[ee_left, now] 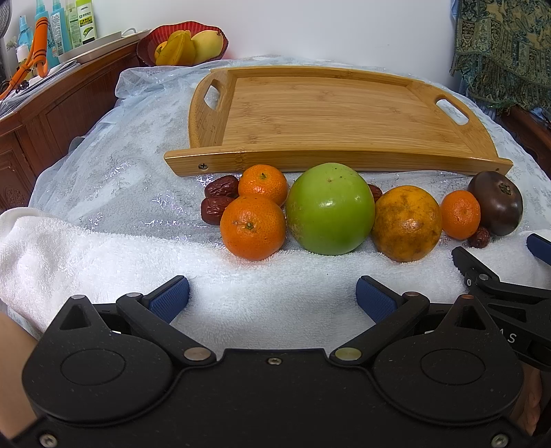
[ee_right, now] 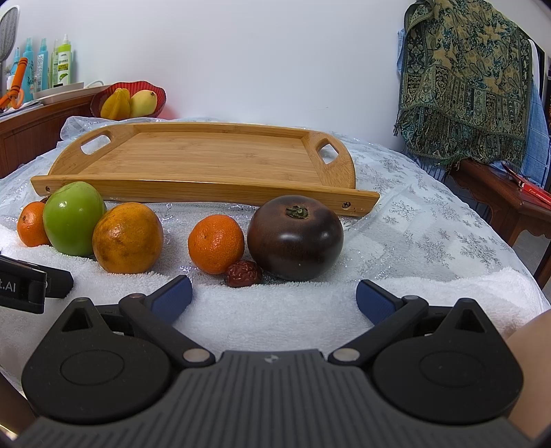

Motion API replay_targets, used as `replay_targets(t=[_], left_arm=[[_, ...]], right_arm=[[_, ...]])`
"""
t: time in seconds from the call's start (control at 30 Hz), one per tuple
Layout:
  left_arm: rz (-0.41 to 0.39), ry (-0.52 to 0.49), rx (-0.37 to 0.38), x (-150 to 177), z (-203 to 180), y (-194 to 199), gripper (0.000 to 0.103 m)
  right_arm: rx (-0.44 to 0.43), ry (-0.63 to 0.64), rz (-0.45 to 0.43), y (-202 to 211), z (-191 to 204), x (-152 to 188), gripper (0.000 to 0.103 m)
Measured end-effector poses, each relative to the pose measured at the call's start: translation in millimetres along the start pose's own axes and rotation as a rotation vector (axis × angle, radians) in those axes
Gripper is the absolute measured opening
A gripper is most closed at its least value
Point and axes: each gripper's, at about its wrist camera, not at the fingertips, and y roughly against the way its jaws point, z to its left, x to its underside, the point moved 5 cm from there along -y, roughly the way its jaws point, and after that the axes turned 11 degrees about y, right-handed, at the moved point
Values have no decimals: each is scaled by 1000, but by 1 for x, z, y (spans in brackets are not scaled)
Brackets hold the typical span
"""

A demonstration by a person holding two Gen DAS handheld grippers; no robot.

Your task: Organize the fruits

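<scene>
Red date mostly hidden behind green fruit — bottle labels unreadable.

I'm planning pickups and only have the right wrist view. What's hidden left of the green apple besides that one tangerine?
Observer: A second tangerine sits right behind the front tangerine.
Operator: Any dates there?
Observer: Two red dates lie left of those tangerines, near the corner of the tray.
Operator: And the left tongs?
Observer: The left tongs are open and empty, over the white towel.
</scene>
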Motion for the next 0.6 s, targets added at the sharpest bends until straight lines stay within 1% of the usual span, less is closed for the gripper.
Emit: replay_targets(t=[0.43,0.6], left_arm=[[-2,-2,-4,2,0,-1,103],[-19,-4,17,4,5,0,103]], right_arm=[[9,-4,-11,2,1,1,103],[11,-7,-28,3,0,2,103]])
